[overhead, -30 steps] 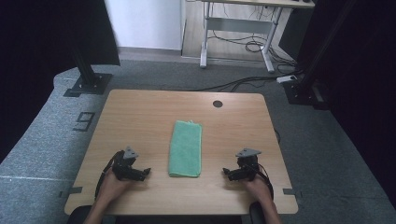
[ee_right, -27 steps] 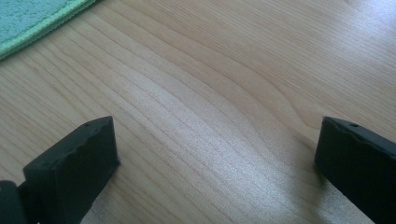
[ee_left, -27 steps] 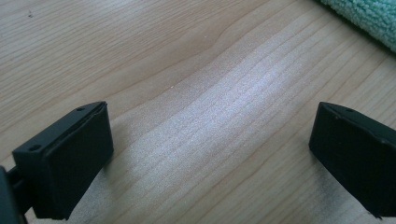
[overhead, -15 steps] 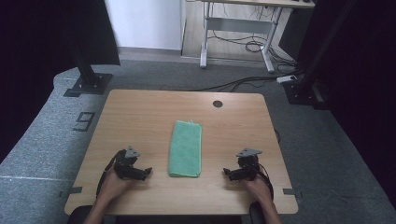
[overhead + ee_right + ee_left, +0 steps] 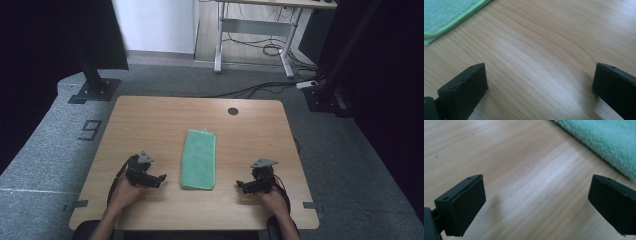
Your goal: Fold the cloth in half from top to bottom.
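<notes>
A green towel, folded into a long strip, lies in the middle of the wooden table. My left gripper rests low on the table just left of the towel's near end, open, with bare wood between its jaws; the towel's fluffy edge lies ahead to the right of it. My right gripper sits to the right of the towel's near end, also open over bare wood, and the towel's folded corner shows at the upper left of its view.
A round cable hole is near the table's far edge. Beyond the table are grey carpet, a black stand base at the left, cables and a desk frame at the back.
</notes>
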